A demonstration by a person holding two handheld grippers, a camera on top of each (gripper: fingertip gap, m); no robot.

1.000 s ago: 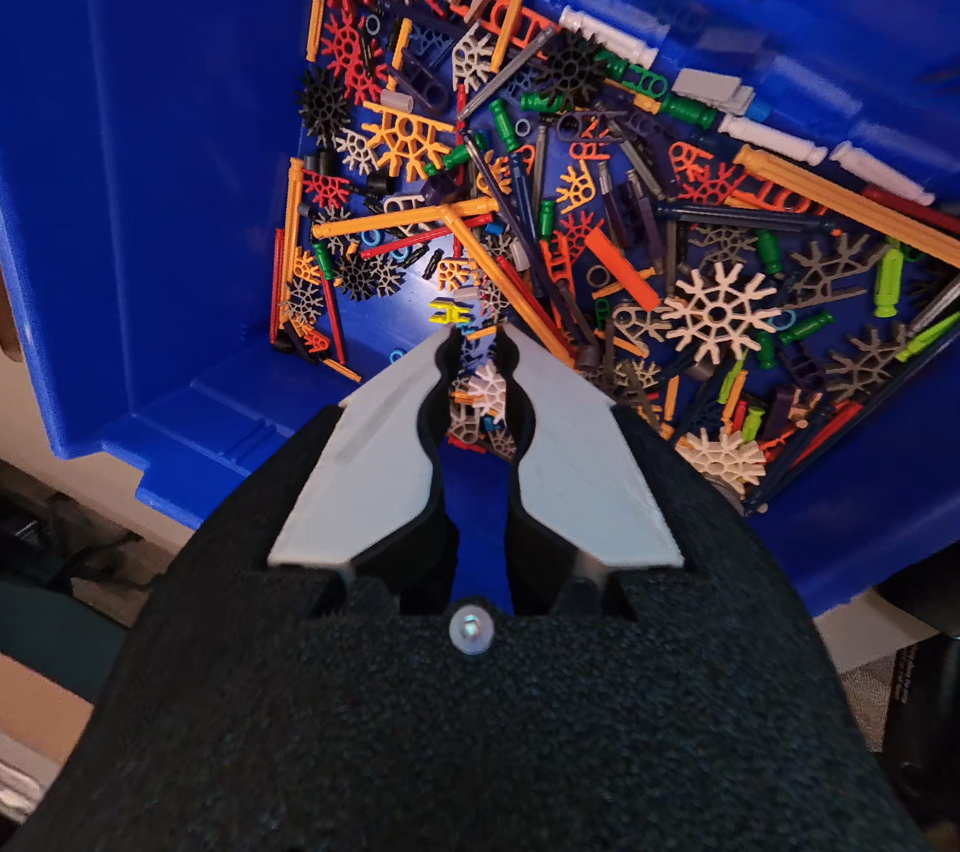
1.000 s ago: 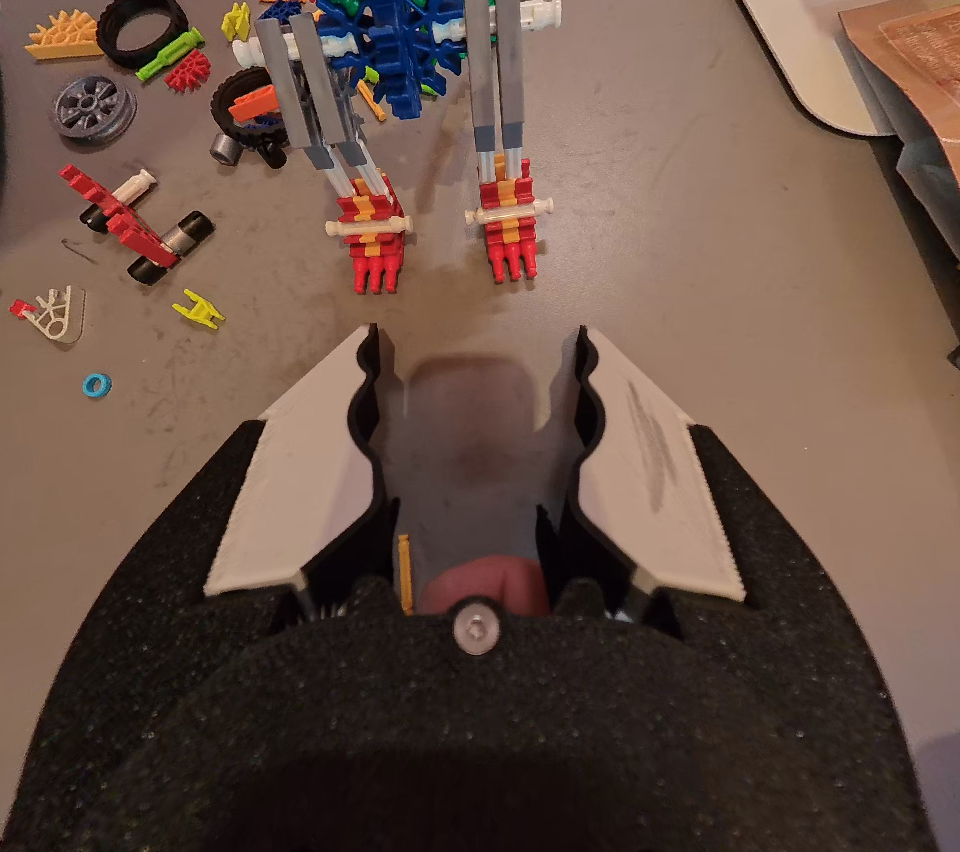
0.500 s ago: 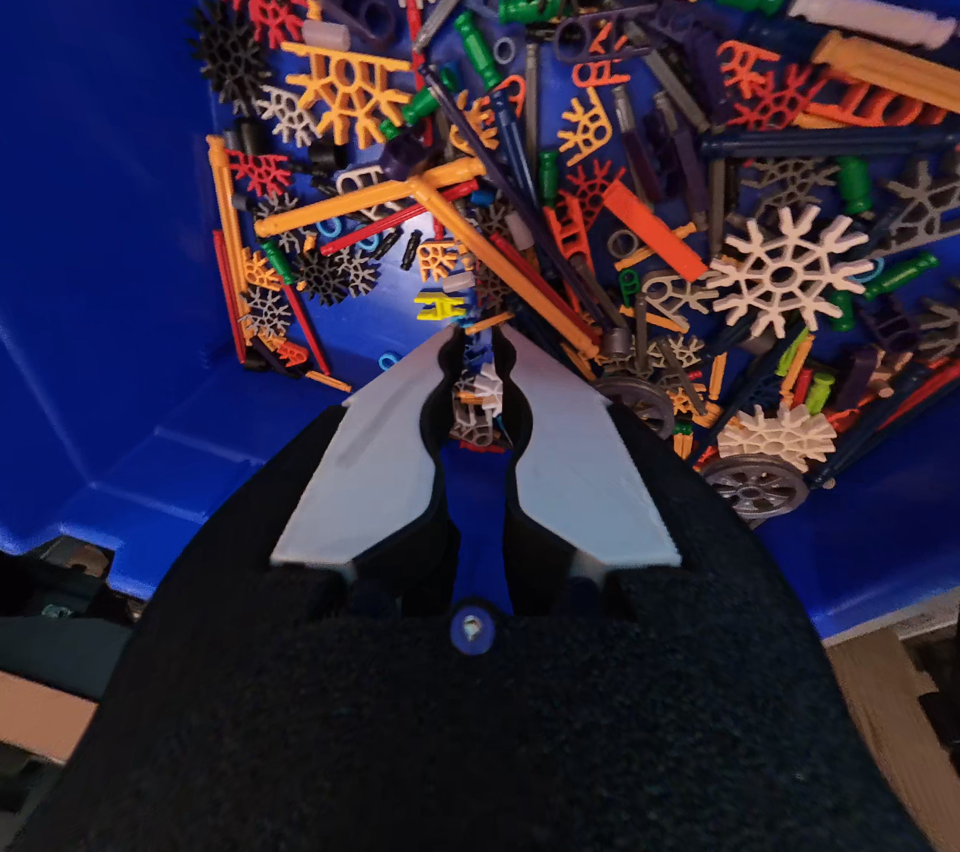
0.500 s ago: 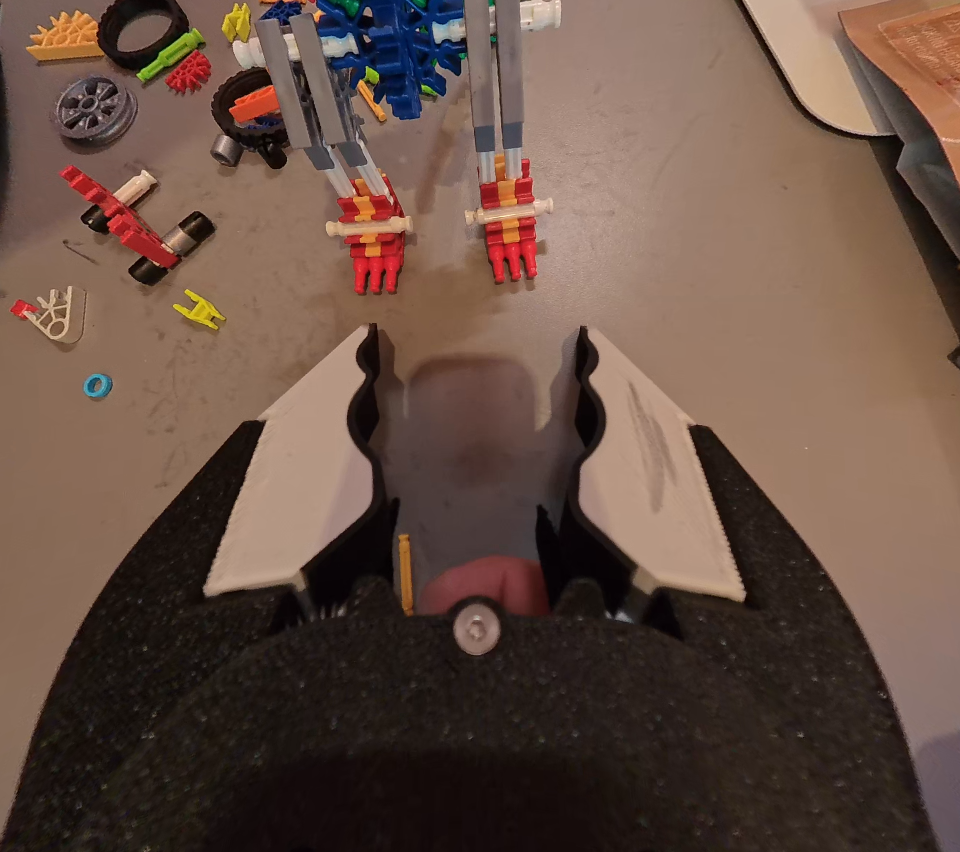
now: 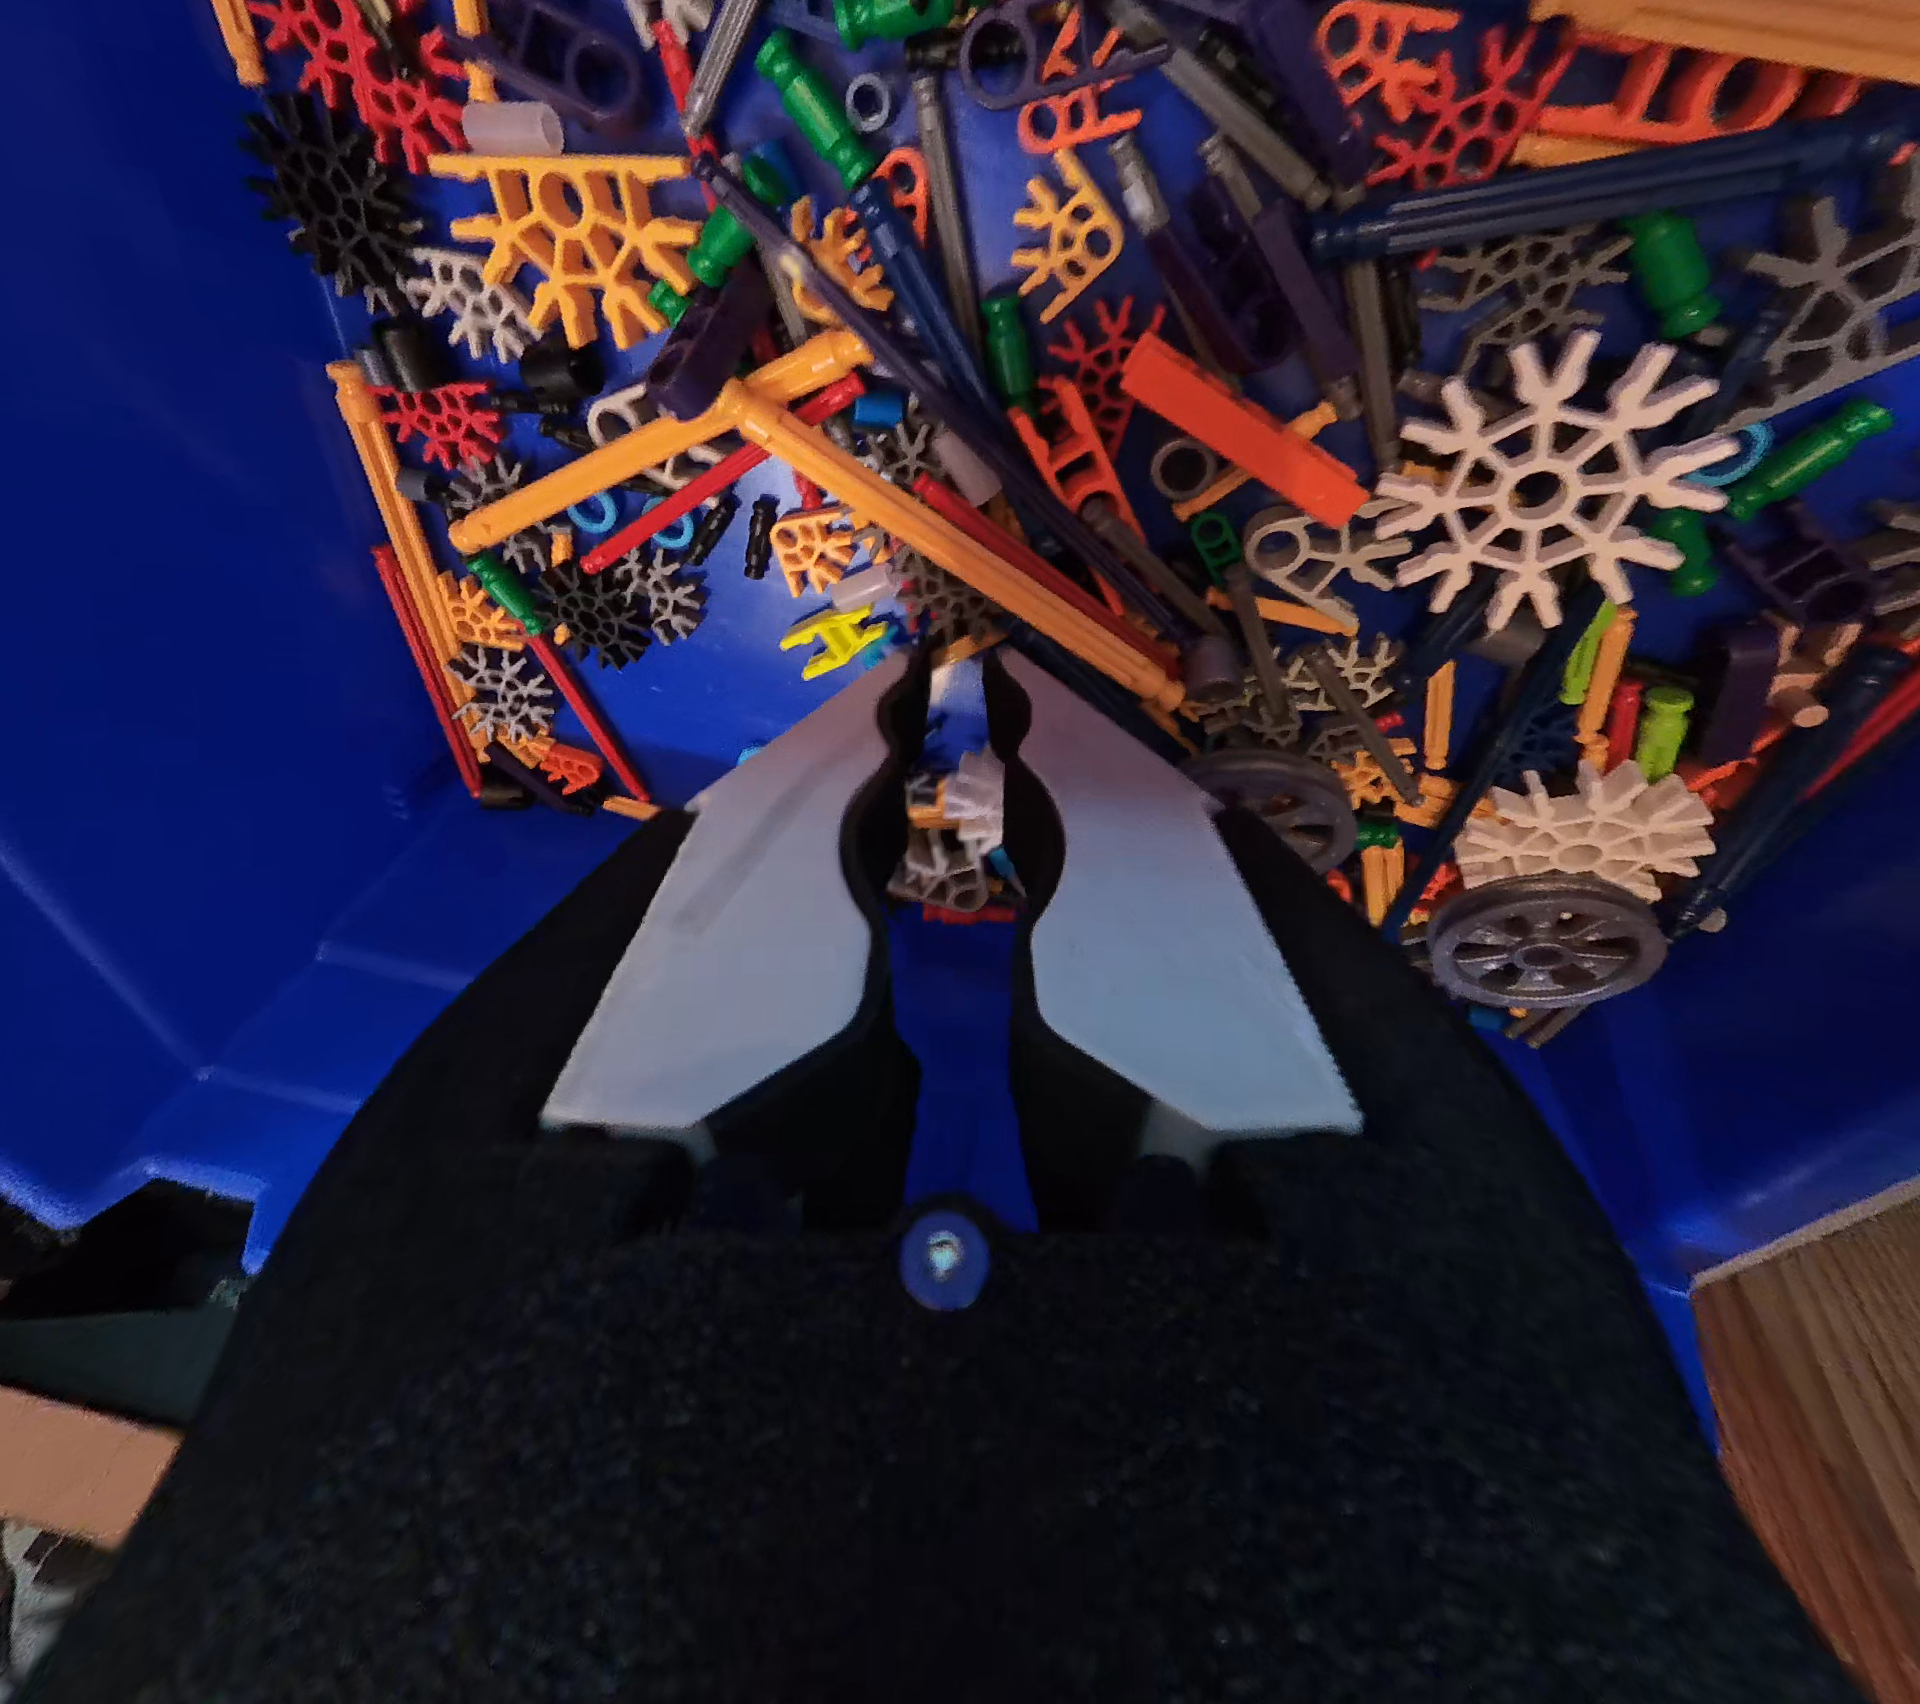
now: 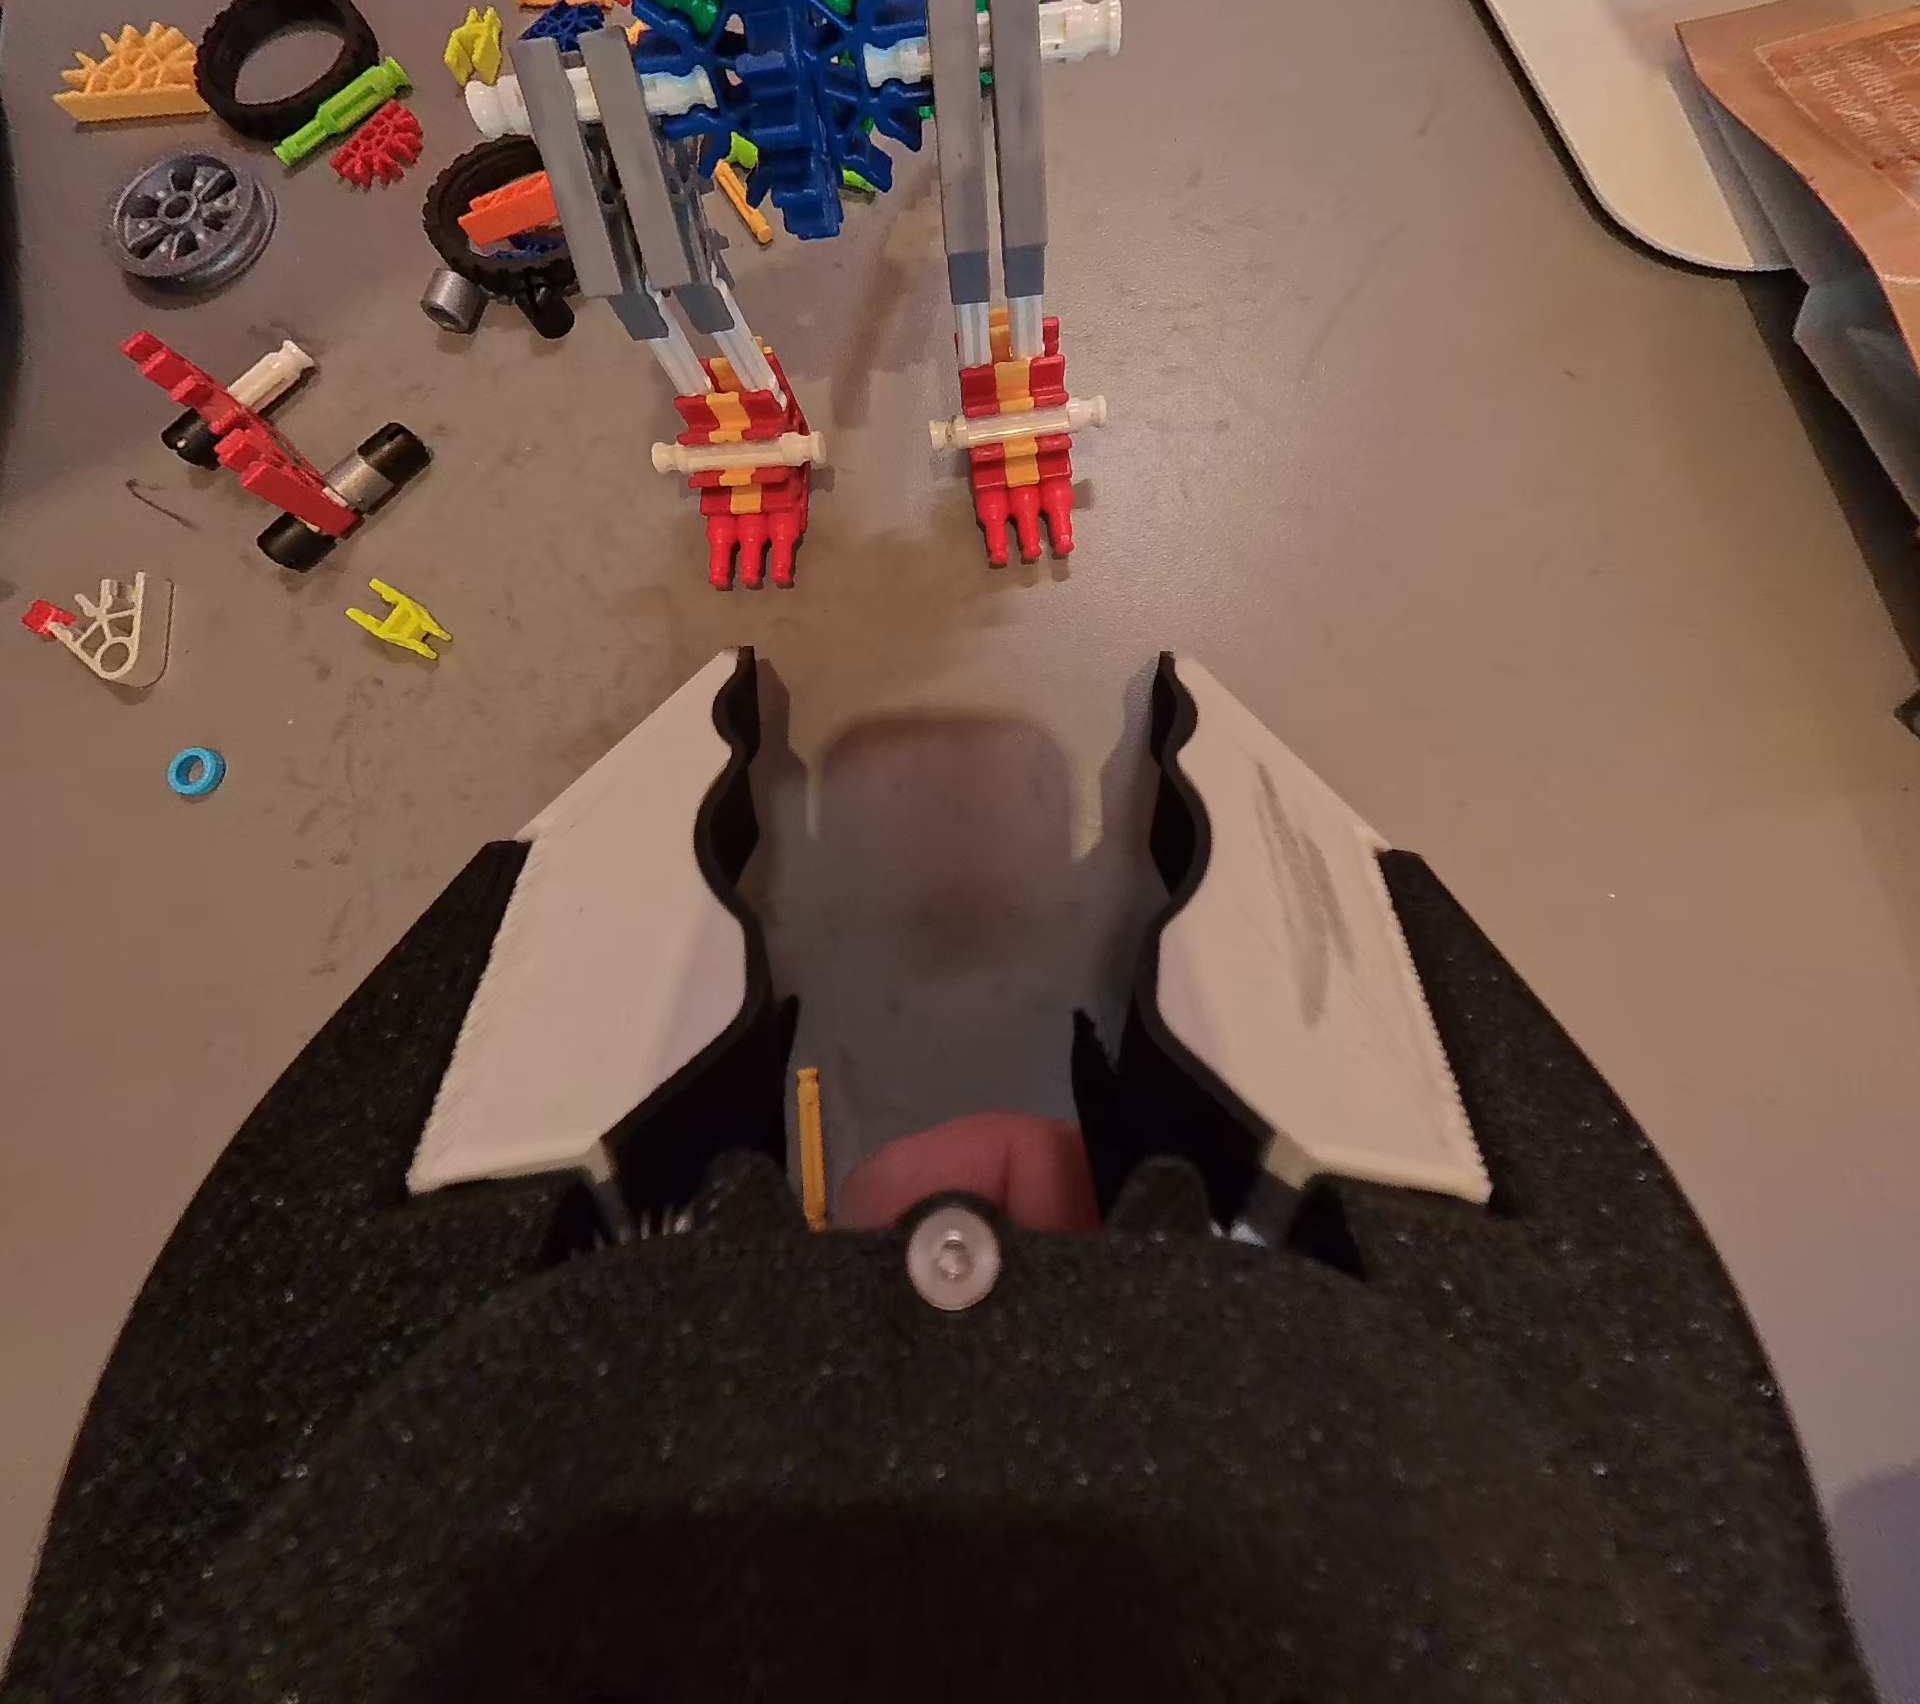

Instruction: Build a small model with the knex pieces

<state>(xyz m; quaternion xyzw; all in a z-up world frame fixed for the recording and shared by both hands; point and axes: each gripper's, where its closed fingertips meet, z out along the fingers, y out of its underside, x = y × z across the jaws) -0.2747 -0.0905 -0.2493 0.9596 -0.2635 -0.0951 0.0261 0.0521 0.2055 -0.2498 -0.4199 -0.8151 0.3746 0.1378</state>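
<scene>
Your left gripper has dropped deeper into the blue plastic bin, jaws narrow and empty, tips just over a small yellow clip connector; bin walls crowd its left. Your right gripper stays wide and empty, clear grey tabletop around, short of the red-footed rod-and-connector figure.

We seem to be at a hobby or play table in a home or workroom; which one we cannot tell. We see a blue plastic bin heaped with toy construction rods and connectors, a scuffed grey tabletop strewn with loose pieces, and a half-built toy figure standing there.
</scene>
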